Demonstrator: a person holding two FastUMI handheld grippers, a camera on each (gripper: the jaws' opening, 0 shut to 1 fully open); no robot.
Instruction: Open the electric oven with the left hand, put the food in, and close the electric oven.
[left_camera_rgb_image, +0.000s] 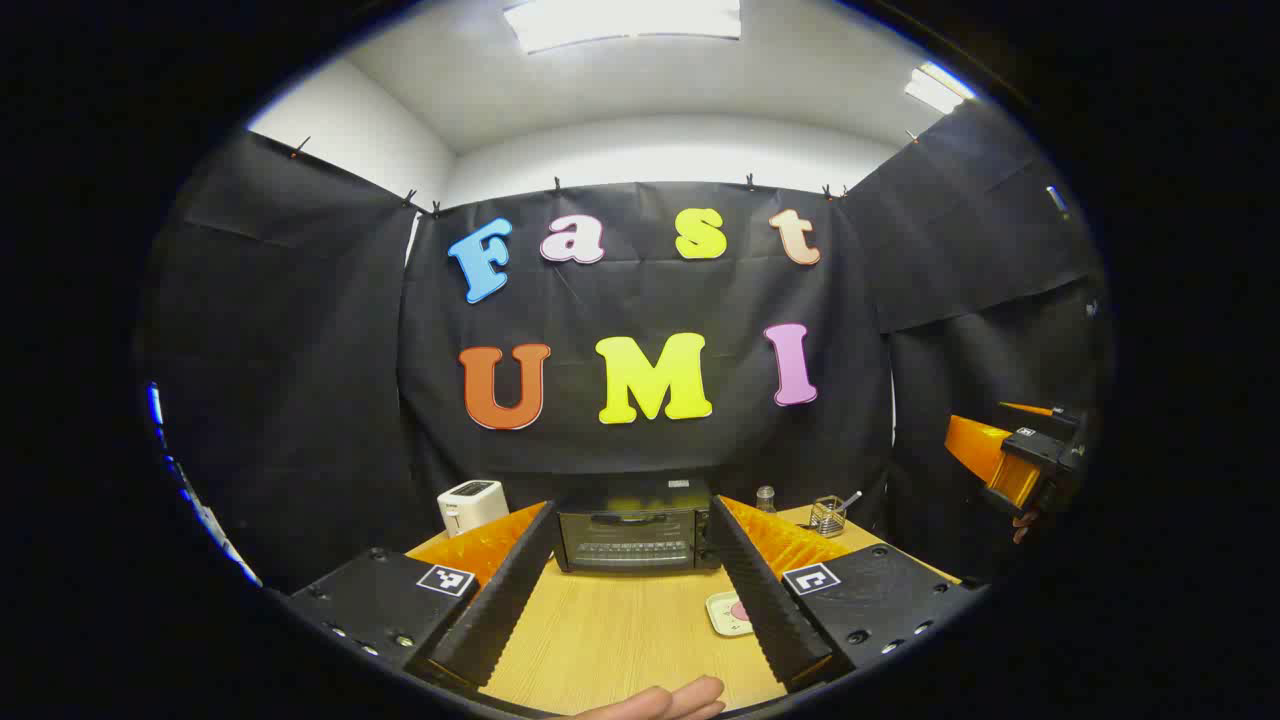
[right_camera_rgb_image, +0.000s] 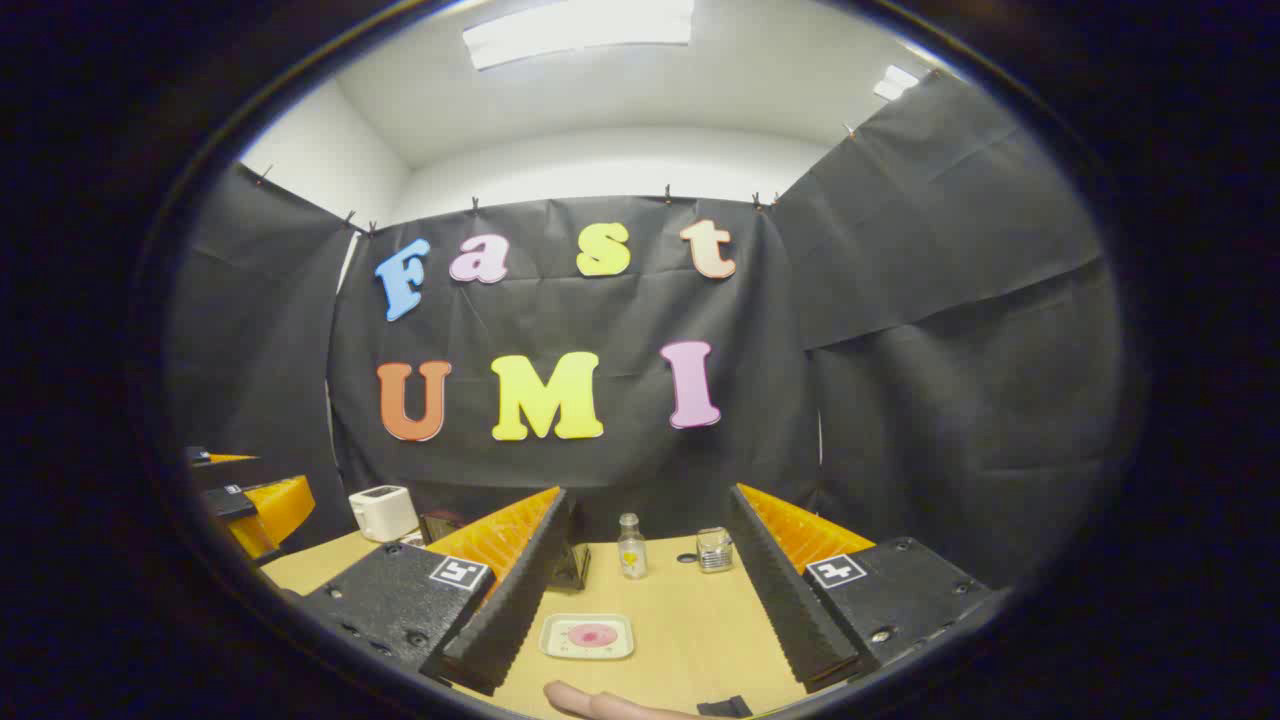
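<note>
facing the left hand-held gripper (left_camera_rgb_image: 635, 610), the closed electric oven (left_camera_rgb_image: 632, 537) sits well ahead.

I see the electric oven (left_camera_rgb_image: 633, 537) at twelve o'clock in my left gripper view, a small dark box standing upright at the far edge of the wooden table, its glass door shut, a handle bar across the top of the door. The food (right_camera_rgb_image: 590, 634) is a round pink piece lying flat on a pale square plate (right_camera_rgb_image: 560, 647), at six o'clock in my right gripper view, well apart from the oven
</note>
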